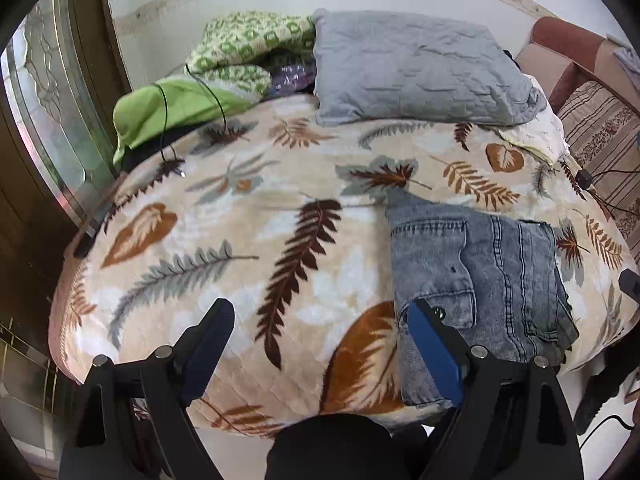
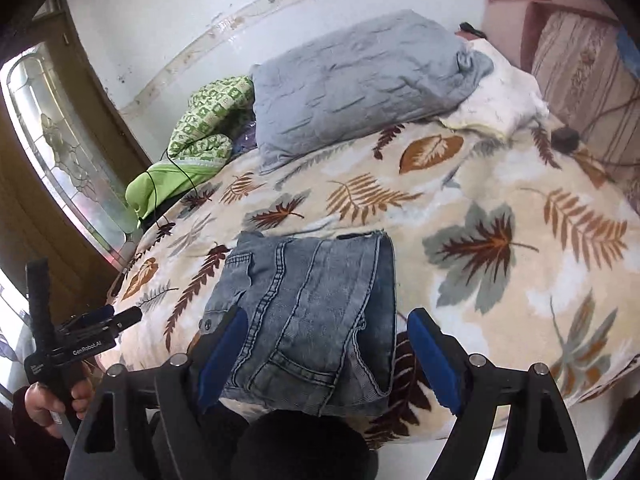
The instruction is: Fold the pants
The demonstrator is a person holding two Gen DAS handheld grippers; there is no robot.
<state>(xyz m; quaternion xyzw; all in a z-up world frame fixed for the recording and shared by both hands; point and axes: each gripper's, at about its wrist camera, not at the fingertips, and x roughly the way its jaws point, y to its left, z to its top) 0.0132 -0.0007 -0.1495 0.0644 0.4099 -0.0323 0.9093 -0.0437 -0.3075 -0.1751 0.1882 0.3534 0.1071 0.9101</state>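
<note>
Lying folded into a compact bundle of faded blue denim pants (image 2: 308, 320) near bed's front edge, long axis running away; directly between spread-open, empty right hand-held gripper (image 2: 328, 354); left hand-held gripper (image 1: 320, 354), likewise agape and empty, alongside to left.

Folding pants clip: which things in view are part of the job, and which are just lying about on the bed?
Part of the job:
- jeans, folded into a compact stack
- left gripper, open
- right gripper, open
- leaf-print blanket, the work surface

Lying about:
- grey pillow
- green patterned cloth
- plain green cloth
- black cable
</note>
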